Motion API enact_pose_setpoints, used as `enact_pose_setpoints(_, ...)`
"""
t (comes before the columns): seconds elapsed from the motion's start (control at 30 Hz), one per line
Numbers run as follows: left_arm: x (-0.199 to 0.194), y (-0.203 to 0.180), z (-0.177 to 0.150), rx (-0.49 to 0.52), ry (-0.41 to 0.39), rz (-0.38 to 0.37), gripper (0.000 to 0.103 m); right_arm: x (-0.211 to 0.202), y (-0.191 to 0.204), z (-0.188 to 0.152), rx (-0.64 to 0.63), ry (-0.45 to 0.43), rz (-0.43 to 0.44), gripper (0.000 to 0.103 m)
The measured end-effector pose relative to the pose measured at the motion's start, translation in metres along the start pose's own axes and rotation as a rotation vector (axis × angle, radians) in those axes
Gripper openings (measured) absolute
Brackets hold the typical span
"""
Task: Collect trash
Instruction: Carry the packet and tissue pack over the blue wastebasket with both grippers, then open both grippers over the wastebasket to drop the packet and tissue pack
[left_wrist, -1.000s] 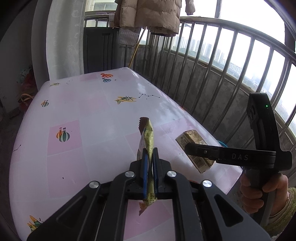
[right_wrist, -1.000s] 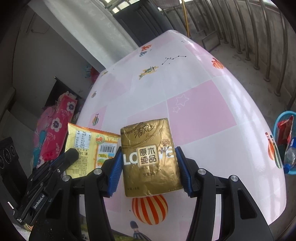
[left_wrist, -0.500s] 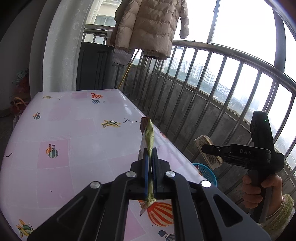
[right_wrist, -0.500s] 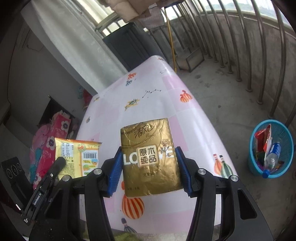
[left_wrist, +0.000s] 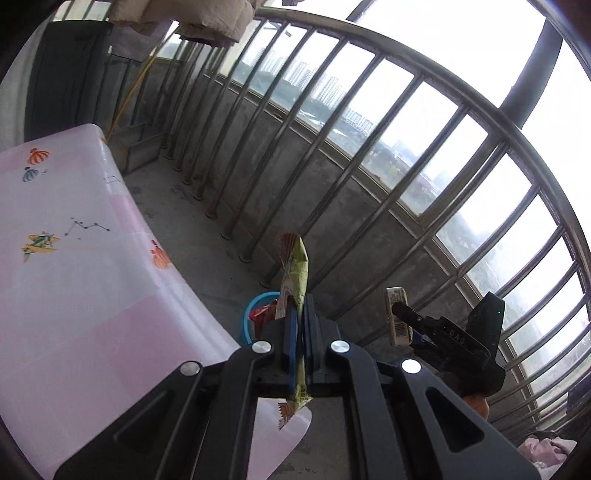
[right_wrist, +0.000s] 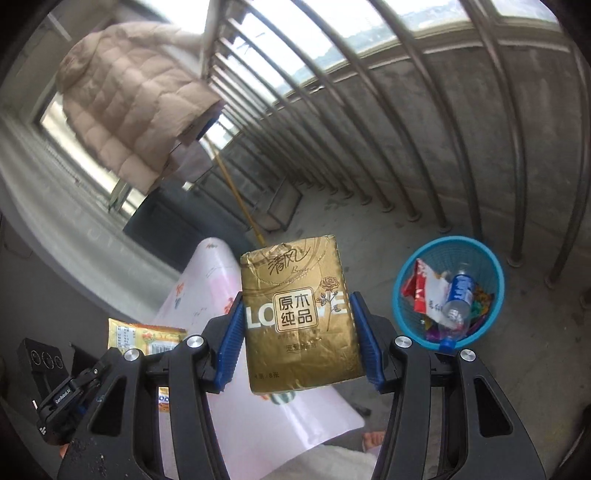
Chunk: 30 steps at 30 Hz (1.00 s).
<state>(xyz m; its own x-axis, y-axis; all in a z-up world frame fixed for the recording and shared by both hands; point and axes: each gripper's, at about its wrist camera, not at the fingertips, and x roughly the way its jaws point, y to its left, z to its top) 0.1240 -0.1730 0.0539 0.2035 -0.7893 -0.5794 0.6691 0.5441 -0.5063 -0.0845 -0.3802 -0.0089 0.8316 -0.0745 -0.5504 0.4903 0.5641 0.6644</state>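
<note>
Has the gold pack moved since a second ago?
Yes. The gold pack, shut in the right jaws, has swung off the table toward the blue bin.

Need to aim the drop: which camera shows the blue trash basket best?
The right wrist view: the blue trash basket shows whole on the floor by the railing, a bottle and wrappers inside. In the left wrist view, only part of its rim shows behind the left gripper.

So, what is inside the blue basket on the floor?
The blue basket already holds a clear plastic bottle with a blue label, a red and white wrapper and smaller colourful scraps. Whatever lies beneath them is covered.
</note>
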Motion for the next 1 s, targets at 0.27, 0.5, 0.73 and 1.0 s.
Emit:
enact_pose_setpoints(0.27, 0.204, -0.020, 0.025, 0.005, 0.334, 0.098, 0.003, 0.065, -0.112, 0.007, 0.330, 0.052, -0.087, 0.051)
enact_pose_setpoints(0.5, 0.345, 0.007, 0.009, -0.021, 0.530, 0.240, 0.003, 0.116, -0.176, 0.019, 0.444, 0.086, -0.151, 0.052)
enact_pose_setpoints(0.73, 0.410, 0.028, -0.010, -0.001, 0.587, 0.256, 0.008, 0.157, -0.224, 0.019, 0.495, 0.120, -0.233, 0.054)
enact_pose_setpoints(1.0, 0.408, 0.022, -0.007, -0.064, 0.550, 0.144, 0.048, 0.150, -0.243, 0.007, 0.564, 0.113, -0.253, 0.067)
